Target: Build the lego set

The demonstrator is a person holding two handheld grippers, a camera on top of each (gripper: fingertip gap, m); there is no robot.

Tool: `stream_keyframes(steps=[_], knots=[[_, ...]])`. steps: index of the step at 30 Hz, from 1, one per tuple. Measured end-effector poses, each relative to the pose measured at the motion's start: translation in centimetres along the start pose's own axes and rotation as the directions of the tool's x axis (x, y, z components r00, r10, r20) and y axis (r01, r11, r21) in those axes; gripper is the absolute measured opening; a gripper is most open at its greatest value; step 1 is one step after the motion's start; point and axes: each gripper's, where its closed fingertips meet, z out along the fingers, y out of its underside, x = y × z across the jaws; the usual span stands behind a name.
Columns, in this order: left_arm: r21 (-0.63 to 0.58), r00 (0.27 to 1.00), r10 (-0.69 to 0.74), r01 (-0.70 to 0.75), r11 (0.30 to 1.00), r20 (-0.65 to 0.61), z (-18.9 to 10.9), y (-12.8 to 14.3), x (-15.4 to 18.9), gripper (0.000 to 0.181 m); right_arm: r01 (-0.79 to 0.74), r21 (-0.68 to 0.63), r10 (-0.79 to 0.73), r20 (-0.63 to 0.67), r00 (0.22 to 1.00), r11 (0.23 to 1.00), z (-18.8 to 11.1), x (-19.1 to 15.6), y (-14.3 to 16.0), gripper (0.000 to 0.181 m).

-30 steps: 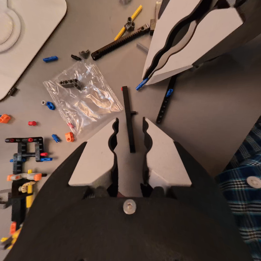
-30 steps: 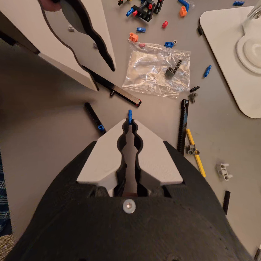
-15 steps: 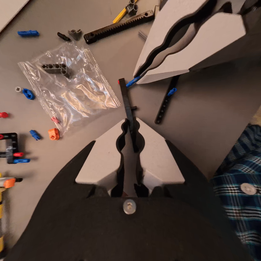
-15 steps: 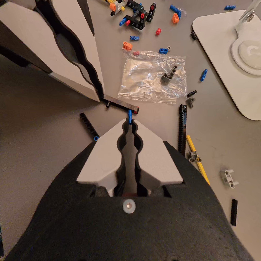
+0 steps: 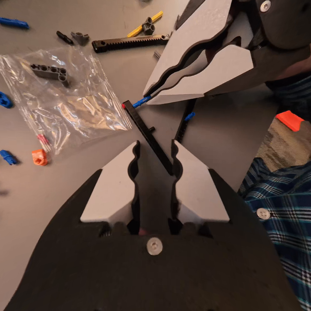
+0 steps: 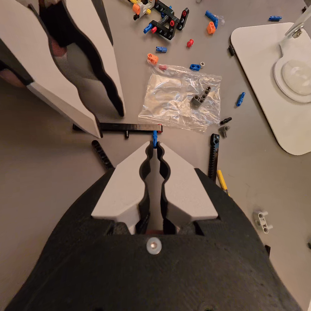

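Observation:
My left gripper is open. A long black beam with a red pin at its far end and a black pin on its side lies between the fingers, leaning on the right finger. My right gripper is shut on a blue pin. The pin's tip touches the side of the beam near its red end. In the left wrist view the right gripper comes in from the upper right with the blue pin. In the right wrist view the left gripper straddles the beam's other end.
A clear plastic bag holds a grey L-beam. Around it lie a black gear rack, a yellow axle, a second black beam, loose pins, a part-built assembly and a white base plate. A plaid sleeve is at right.
My left gripper closed on the black beam half a second ago and has now opened again; the beam has swung at an angle. My right gripper brought the blue pin up against the beam's end.

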Motion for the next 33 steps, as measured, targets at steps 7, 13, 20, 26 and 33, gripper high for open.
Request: stream_keyframes(steps=[7,13,20,26,33], knots=[[0.016,0.985,0.107,-0.11,0.994,0.133,-0.2,-2.0,-1.8,0.026,0.003,0.003,-0.003,0.02,1.0,1.0,0.1,0.0,0.4,0.002],[-0.075,0.965,0.176,-0.165,0.984,0.195,1.9,-2.1,-2.3,0.025,0.001,0.02,-0.001,0.022,1.0,1.0,0.1,0.1,0.4,0.002],[-0.09,0.943,0.204,-0.186,0.978,0.264,2.0,-2.2,-2.8,0.007,-0.005,0.042,0.004,0.022,1.0,0.999,0.1,0.1,0.3,0.002],[0.012,0.981,0.032,-0.035,0.999,0.192,1.7,-2.3,-2.8,0.006,-0.02,0.065,0.02,0.008,1.0,0.998,0.0,0.0,-0.2,0.002],[0.101,0.985,-0.074,0.059,0.993,0.153,1.2,-2.6,-2.9,0.006,0.021,0.035,-0.019,-0.066,0.998,0.999,0.0,0.2,-0.8,0.002]])
